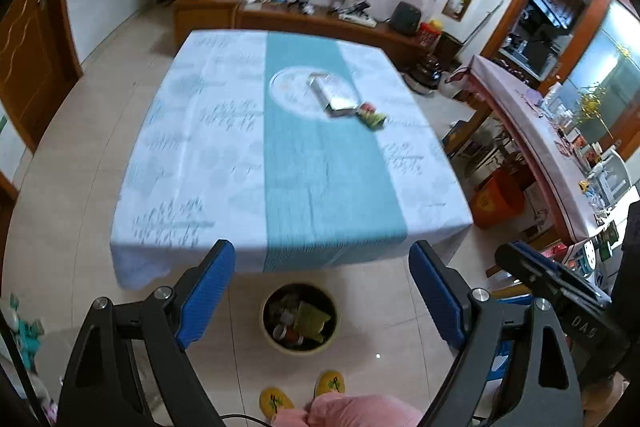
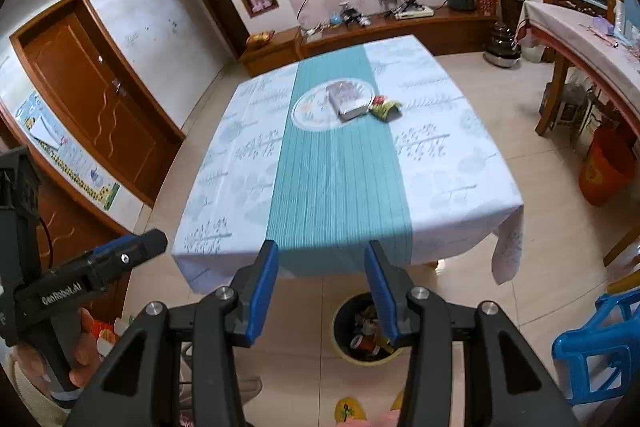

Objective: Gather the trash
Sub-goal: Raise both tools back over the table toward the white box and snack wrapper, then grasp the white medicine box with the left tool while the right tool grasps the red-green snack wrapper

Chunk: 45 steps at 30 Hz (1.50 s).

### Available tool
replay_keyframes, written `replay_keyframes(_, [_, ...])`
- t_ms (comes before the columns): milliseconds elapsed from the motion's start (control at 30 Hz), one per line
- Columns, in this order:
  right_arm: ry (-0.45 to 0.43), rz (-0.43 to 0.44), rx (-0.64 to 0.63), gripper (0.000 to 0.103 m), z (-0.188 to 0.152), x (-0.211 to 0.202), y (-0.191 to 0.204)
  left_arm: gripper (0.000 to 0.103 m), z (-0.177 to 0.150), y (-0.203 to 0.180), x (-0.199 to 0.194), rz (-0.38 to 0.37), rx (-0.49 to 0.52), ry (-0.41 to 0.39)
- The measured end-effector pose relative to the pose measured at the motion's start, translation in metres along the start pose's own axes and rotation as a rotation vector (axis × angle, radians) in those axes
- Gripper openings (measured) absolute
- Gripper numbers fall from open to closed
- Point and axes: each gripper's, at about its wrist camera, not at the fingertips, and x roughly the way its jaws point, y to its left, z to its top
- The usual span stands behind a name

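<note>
Here, you hold both tools raised above the near edge of the square table draped in a white-and-teal printed cloth (image 2: pixel 340 163), angled down so each camera takes in the whole tabletop.

The left gripper (image 1: pixel 322 291) stands wide, with nothing between its blue pads (image 1: pixel 206 291). The right gripper (image 2: pixel 322 291) stands partly spread, narrower than the left, and is likewise empty. Neither tool carries anything, which suits a survey posture: free jaws can go to whichever item you pick first.

The round bin with a pale rim (image 1: pixel 299 319) sits on the tiled floor directly below and between the left gripper's fingers, just in front of the table edge. It already holds crumpled wrappers and small cups. Its place close under the tools probably keeps each drop short.

The remaining trash lies far ahead of both tools, near the table's centre: a crumpled green-and-red snack wrapper (image 2: pixel 385 108), touching or just beside a flat silver-grey rectangular packet (image 2: pixel 347 98) that rests on the cloth's round printed medallion. From the right gripper, both items lie ahead and slightly right of centre.

Judging by position, approach the wrapper with the right gripper. It looks thin and springy, so grip a raised fold.
</note>
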Motion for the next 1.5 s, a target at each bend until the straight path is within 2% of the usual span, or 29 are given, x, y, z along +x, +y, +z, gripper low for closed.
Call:
replay_keyframes(233, [-0.022, -0.016, 0.009, 0.045, 0.032, 0.016, -0.022, 0.087, 0.036, -0.02, 0.025, 0.008, 0.034, -0.016])
replay_keyframes(400, [-0.011, -0.009, -0.019, 0.045, 0.077, 0.059, -0.051, 0.087, 0.074, -0.034, 0.073, 0.049, 0.031, 0.005])
replay_keyframes(567, [0.032, 0.024, -0.089, 0.045, 0.138, 0.119, -0.082, 0.087, 0.124, -0.048, 0.139, 0.118, -0.007, 0.044])
replay_keyframes(733, [0.141, 0.054, -0.159, 0.045, 0.198, 0.198, -0.109, 0.087, 0.174, -0.059, 0.214, 0.181, -0.058, 0.123])
replay_keyframes(867, [0.23, 0.087, -0.233, 0.045, 0.224, 0.261, -0.116, 0.087, 0.201, -0.06, 0.264, 0.235, -0.095, 0.164])
replay_keyframes(1033, [0.329, 0.103, -0.321, 0.045, 0.228, 0.327, -0.113, 0.087, 0.215, -0.045, 0.301, 0.279, -0.182, 0.213])
replay_keyframes(1167, [0.389, 0.106, -0.356, 0.045, 0.225, 0.36, -0.11, 0.087, 0.221, -0.033, 0.319, 0.315, -0.227, 0.24])
replay_keyframes(1367, [0.421, 0.116, -0.423, 0.044, 0.225, 0.382, -0.108, 0.087, 0.23, -0.025, 0.339, 0.337, -0.276, 0.267])
replay_keyframes(1500, [0.419, 0.155, -0.437, 0.026, 0.228, 0.384, -0.114, 0.087, 0.238, -0.027, 0.357, 0.338, -0.278, 0.284])
